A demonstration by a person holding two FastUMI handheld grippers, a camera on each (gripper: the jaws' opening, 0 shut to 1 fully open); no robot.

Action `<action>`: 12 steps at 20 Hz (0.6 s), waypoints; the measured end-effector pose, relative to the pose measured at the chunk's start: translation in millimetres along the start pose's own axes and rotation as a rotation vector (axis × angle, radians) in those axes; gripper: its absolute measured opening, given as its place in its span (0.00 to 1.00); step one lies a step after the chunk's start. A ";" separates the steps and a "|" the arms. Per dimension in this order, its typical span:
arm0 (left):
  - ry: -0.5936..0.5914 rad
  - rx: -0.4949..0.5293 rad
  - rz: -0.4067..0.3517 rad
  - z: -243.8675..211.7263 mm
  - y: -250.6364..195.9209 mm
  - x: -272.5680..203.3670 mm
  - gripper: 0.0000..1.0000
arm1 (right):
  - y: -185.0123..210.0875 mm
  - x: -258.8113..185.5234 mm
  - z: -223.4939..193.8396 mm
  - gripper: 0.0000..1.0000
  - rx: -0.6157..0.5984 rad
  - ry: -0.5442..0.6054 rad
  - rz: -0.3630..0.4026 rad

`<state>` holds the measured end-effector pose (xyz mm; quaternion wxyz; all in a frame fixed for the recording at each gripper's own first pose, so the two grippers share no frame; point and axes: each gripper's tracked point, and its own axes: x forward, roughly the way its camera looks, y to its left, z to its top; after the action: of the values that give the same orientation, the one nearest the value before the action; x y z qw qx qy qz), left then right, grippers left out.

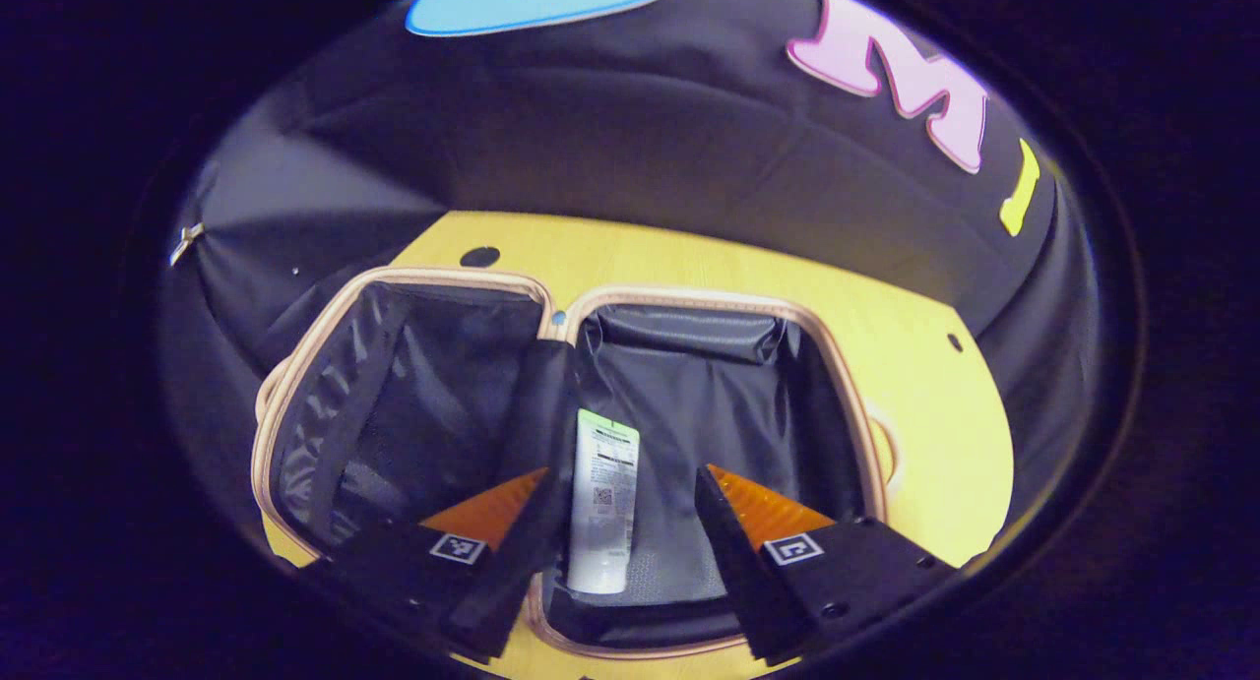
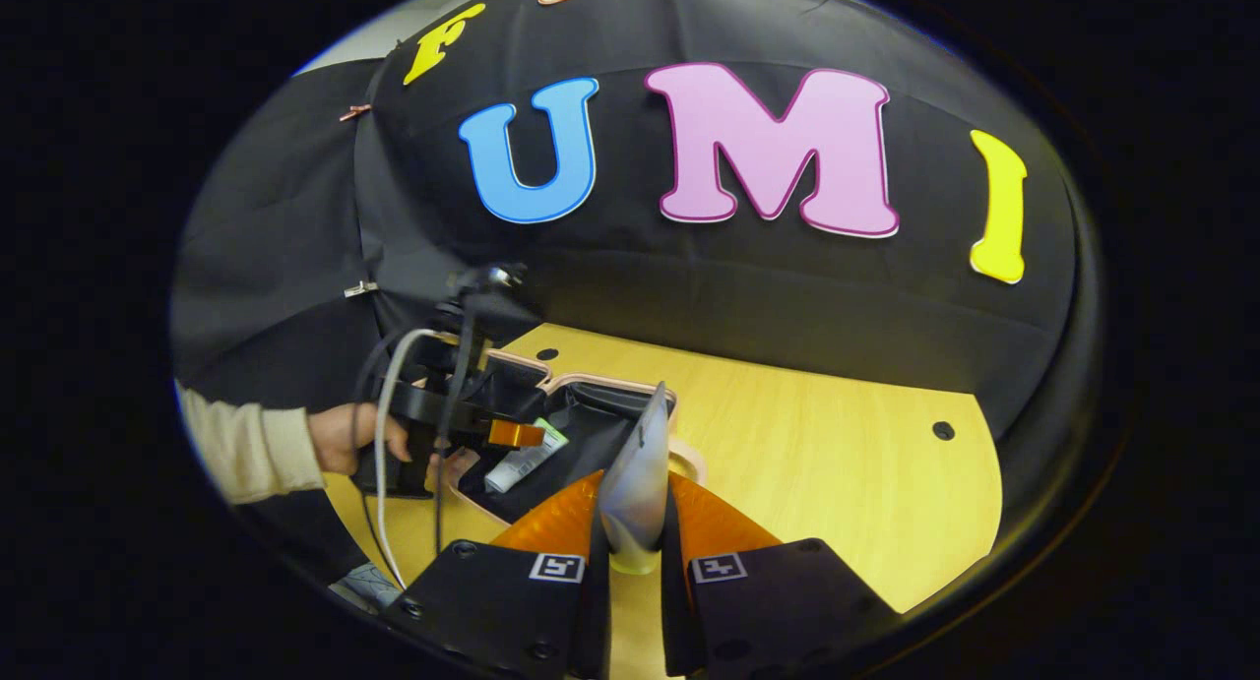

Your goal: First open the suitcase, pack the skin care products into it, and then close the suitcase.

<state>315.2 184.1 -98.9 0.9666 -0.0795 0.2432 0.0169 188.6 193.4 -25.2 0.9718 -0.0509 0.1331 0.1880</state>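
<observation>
I see the suitcase lying open across the lower centre of the left gripper view, a white tube flat in its right half. My left gripper gapes wide, empty. My right gripper pinches a silvery tube (bottom centre, upright).

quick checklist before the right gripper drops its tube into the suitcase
1. Suitcase open, both halves flat on the table: ok.
2. First white tube already lying inside the case: ok.
3. Right gripper shut on the silver tube: ok.
4. Silver tube above the open case: not ok, short of the rim.
5. Left gripper open, first tube released: ok.
6. Left gripper out of the drop zone: not ok, over the case.
</observation>
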 end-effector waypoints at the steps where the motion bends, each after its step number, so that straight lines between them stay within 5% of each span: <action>1: -0.067 -0.032 0.006 9.2 9.1 -22.0 0.93 | 3.4 10.4 -0.1 0.24 0.006 0.008 0.002; 5: -0.240 -0.138 0.038 13.2 54.3 -102.3 0.95 | 31.5 67.3 -22.9 0.24 0.004 0.096 0.021; 12: -0.226 -0.234 0.093 -53.0 101.1 -176.5 0.95 | 80.5 160.2 -103.4 0.24 0.016 0.353 0.024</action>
<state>127.7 276.3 -76.2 0.9701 -0.1777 0.1328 0.0986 276.6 308.8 -172.9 0.9314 -0.0736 0.3037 0.1867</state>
